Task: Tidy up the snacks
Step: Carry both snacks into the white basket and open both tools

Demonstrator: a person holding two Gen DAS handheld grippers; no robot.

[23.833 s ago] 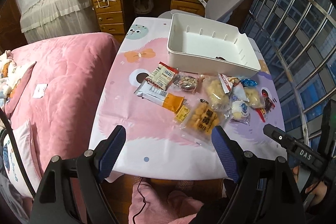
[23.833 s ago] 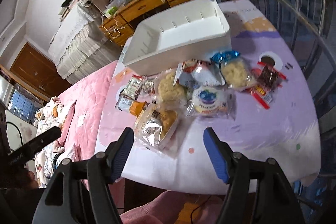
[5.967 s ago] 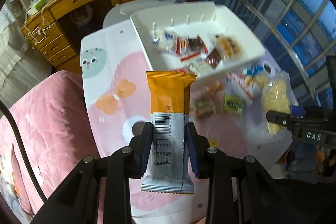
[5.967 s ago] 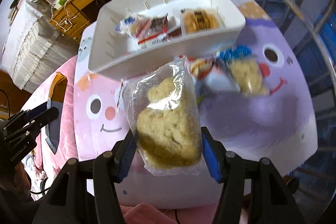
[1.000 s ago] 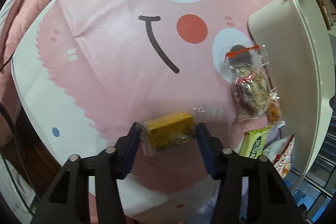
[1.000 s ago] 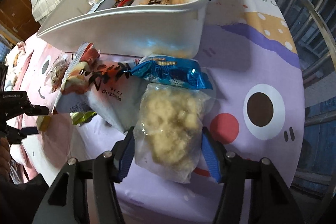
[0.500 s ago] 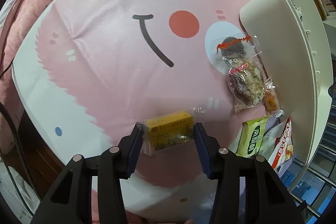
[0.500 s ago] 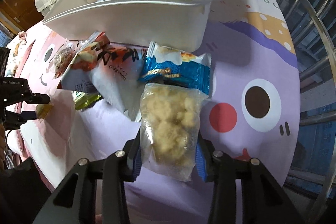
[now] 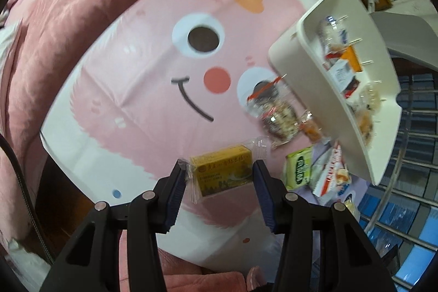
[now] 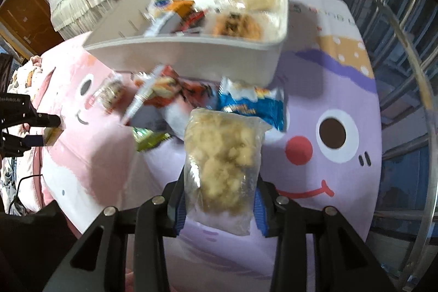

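Both tongs carrying snacks above the counter point(image 9: 115, 89).
Left tongs point(image 9: 219, 182) pinching the small yellow wrapped box point(image 9: 223, 168) by its ends; right tongs point(image 10: 219, 205) squeezing the clear crinkly bag of pale puffs point(image 10: 223, 155), likely light, crushable, slippery; white plastic bin point(image 10: 191, 56) waiting nearby.

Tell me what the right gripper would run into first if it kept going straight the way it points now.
The right gripper, shut on the clear bag of pale crumbly snack, points steeply down at the table. Going on, that bag would likely meet the blue snack packet or the purple tablecloth beside it; depth is unclear.
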